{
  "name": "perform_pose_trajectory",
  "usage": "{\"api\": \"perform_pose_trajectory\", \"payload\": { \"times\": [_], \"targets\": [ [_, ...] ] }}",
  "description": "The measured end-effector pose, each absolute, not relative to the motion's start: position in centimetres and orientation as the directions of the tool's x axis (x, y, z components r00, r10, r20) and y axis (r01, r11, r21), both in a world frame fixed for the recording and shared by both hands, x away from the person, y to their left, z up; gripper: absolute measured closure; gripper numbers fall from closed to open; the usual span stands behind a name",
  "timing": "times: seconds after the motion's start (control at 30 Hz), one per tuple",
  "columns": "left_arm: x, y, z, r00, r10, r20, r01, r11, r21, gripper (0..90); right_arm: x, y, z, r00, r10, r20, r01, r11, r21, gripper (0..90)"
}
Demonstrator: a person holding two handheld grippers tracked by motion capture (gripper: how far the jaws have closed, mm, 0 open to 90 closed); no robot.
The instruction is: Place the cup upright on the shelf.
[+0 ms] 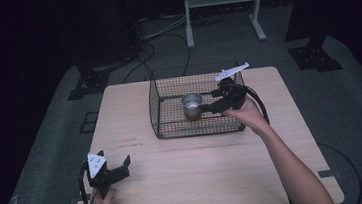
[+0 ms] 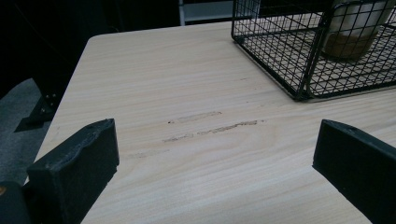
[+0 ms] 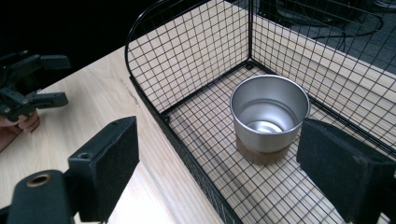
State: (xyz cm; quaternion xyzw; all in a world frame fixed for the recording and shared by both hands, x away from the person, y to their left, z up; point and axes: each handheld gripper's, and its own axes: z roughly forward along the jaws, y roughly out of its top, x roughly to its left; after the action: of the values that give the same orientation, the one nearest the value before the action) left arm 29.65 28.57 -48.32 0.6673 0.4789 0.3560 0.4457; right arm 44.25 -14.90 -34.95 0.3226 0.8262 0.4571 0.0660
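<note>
A shiny metal cup [image 1: 192,105] [image 3: 268,116] with a brown base stands upright inside a black wire basket [image 1: 197,130] [image 3: 187,60] on the far half of the wooden table. My right gripper [image 1: 208,102] [image 3: 219,142] hovers over the basket's right side, open. The cup sits just ahead of its wide-spread jaws, untouched. My left gripper [image 1: 113,158] [image 2: 215,140] stands open near the table's front left corner, with nothing between its jaws. It also appears far off in the right gripper view [image 3: 32,93]. The left gripper view catches the basket's corner [image 2: 280,79] and the cup [image 2: 355,28].
Faint scratch marks [image 2: 215,127] cross the bare wood [image 1: 201,175] between my left gripper and the basket. Beyond the table, a white frame stand [image 1: 222,7], cables [image 1: 152,34] and dark stand bases [image 1: 315,56] sit on the grey floor.
</note>
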Motion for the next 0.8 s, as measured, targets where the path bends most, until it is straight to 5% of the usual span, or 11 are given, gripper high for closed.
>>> {"api": "perform_pose_trajectory", "payload": {
  "times": [0.8],
  "targets": [
    [29.6, 28.4, -48.3, 0.29, 0.955, 0.059, 0.322, -0.155, 0.934, 0.0, 40.0, -18.4, -36.1, -0.793, 0.584, 0.176, 0.466, 0.395, 0.792, 12.4]
  ]
}}
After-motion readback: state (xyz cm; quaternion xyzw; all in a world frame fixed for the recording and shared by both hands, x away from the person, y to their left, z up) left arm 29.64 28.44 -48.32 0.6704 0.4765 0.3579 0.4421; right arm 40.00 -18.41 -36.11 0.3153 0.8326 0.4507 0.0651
